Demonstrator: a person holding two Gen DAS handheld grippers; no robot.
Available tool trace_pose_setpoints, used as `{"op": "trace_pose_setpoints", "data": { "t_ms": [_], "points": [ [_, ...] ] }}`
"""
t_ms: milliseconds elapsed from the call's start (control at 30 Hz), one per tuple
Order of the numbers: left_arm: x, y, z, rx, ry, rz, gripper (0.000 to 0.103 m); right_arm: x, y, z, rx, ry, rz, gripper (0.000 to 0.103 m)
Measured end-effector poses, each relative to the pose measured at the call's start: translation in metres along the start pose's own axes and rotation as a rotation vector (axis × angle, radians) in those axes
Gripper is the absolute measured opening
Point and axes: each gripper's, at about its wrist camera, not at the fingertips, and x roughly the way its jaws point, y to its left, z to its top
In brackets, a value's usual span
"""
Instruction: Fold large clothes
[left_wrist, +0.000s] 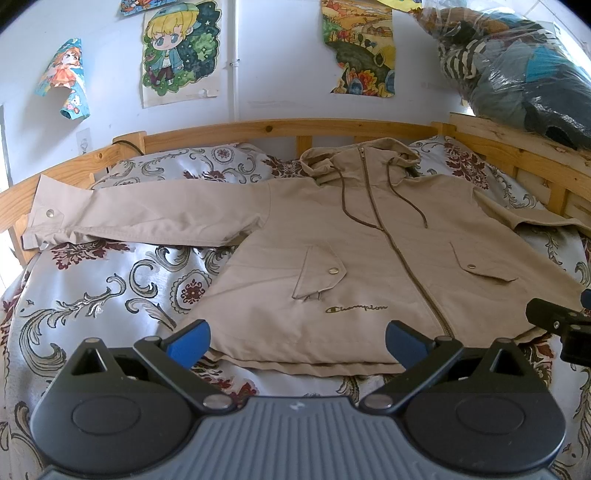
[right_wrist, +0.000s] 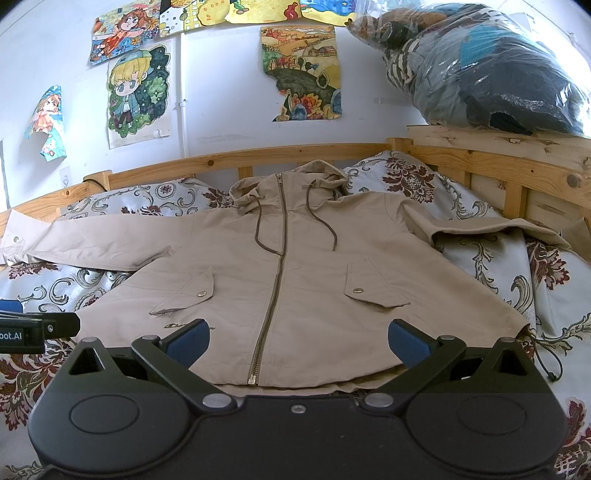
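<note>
A beige hooded jacket (left_wrist: 332, 236) (right_wrist: 295, 266) lies flat and zipped on the bed, front up, hood toward the headboard. Its left sleeve (left_wrist: 140, 218) stretches straight out to the left; the right sleeve (right_wrist: 491, 225) runs off to the right. My left gripper (left_wrist: 297, 341) hovers open at the jacket's bottom hem, left of the zipper, blue pads wide apart with nothing between them. My right gripper (right_wrist: 299, 341) is open too, over the hem around the zipper end. Each gripper shows at the edge of the other's view.
The floral bedspread (left_wrist: 110, 291) covers the bed, with pillows (left_wrist: 192, 166) at the far end. A wooden bed frame (left_wrist: 280, 127) rings the far and right sides. A plastic bag of clothes (right_wrist: 491, 70) sits on the right rail. Posters hang on the wall.
</note>
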Motion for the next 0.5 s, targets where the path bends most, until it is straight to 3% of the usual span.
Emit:
{"op": "trace_pose_setpoints", "data": {
  "t_ms": [500],
  "points": [
    [-0.0015, -0.0010, 0.0006, 0.001, -0.002, 0.003, 0.102, 0.0010, -0.0010, -0.0009, 0.001, 0.002, 0.000, 0.102]
  ]
}}
